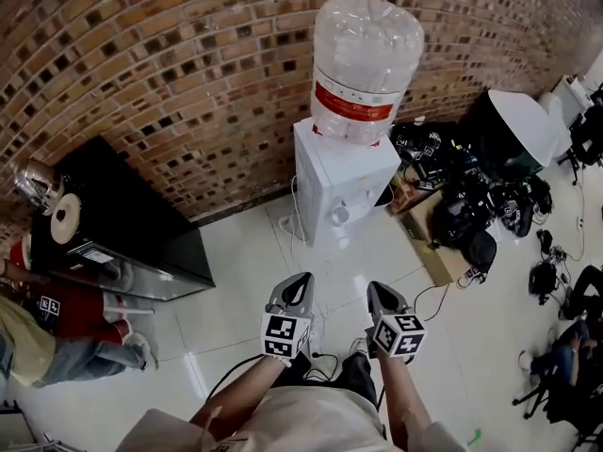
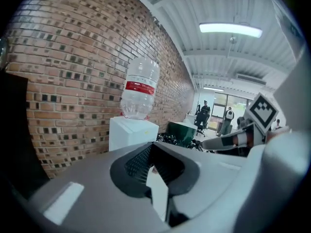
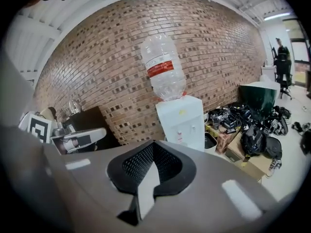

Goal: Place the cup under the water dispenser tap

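1. We held both grippers low in front of our body, side by side and a little apart, above the white tiled floor (image 1: pixel 236 281). Both pointed toward the water dispenser (image 1: pixel 341 182) standing against the brick wall (image 1: pixel 170 73).
2. Our left forearm (image 1: pixel 240 394) and right forearm (image 1: pixel 403 411) reached forward roughly parallel. The marker cubes on the grippers faced up to the head view.
3. The left gripper (image 2: pixel 151 147) had its jaws brought together, tips touching, with nothing between them. Only the hollow of the ribbed pads showed behind the tips.
4. The right gripper (image 3: pixel 153 144) was the same, with jaws closed tip to tip and nothing held.
5. Each gripper view caught the other gripper off to its side, level with it and not touching.
6. The dispenser was white and upright, well apart from both grippers. A large clear bottle (image 1: pixel 363 59) with a red label sat upturned on top of it.
7. We could not place the cup with confidence. A pale round shape (image 1: pixel 339 216) sat at the dispenser's front face and may have been it, but it was too small to tell.
8. A low black bench (image 1: pixel 122 229) stood against the wall to the left of the dispenser. A shiny vessel (image 1: pixel 33 182) and a round pale object (image 1: pixel 66 217) sat at its far end.
9. A person in a red top (image 1: pixel 57 332) was at the left edge, beside the bench.
10. Dark bags and cables (image 1: pixel 471 205) and a cardboard box (image 1: pixel 438 252) lay to the right of the dispenser.
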The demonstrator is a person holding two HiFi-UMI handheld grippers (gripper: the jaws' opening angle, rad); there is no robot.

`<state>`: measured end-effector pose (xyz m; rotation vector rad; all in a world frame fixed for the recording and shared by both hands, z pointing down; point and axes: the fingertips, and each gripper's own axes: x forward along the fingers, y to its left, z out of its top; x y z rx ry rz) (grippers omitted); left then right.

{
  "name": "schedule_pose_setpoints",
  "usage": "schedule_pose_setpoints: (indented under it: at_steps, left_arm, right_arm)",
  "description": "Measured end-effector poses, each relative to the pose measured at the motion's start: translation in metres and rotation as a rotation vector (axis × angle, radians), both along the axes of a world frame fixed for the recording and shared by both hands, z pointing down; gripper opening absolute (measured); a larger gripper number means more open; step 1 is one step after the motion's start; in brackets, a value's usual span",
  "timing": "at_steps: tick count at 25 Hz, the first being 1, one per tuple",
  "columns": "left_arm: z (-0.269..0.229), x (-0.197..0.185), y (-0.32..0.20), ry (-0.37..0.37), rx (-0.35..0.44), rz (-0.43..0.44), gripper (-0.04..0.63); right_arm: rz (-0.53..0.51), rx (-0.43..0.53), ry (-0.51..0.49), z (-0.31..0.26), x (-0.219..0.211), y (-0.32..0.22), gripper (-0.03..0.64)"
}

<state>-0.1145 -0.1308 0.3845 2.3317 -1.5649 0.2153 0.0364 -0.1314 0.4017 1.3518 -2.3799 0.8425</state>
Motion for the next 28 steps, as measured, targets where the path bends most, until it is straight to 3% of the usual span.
schedule_pose_setpoints:
  at_steps: [4, 9, 21, 28]
  left_arm:
    - [-0.019, 0.0, 0.019, 0.036, -0.017, 0.005, 0.012]
    - [-0.016, 0.031, 0.044, 0.043, -0.064, 0.03, 0.011]
    - [-0.036, 0.11, 0.124, -0.046, -0.048, -0.083, 0.012]
    - [-0.042, 0.12, 0.135, -0.028, -0.048, -0.054, 0.012]
  right_arm:
    - [0.005, 0.015, -0.032, -0.027, -0.004, 0.023, 0.0]
    - [-0.047, 0.014, -0.059, -0.033, 0.009, 0.057, 0.0]
    - [-0.102, 0.057, -0.081, -0.041, 0.116, 0.121, 0.0]
    - [-0.065, 0.106, -0.096, -0.056, 0.127, 0.134, 0.0]
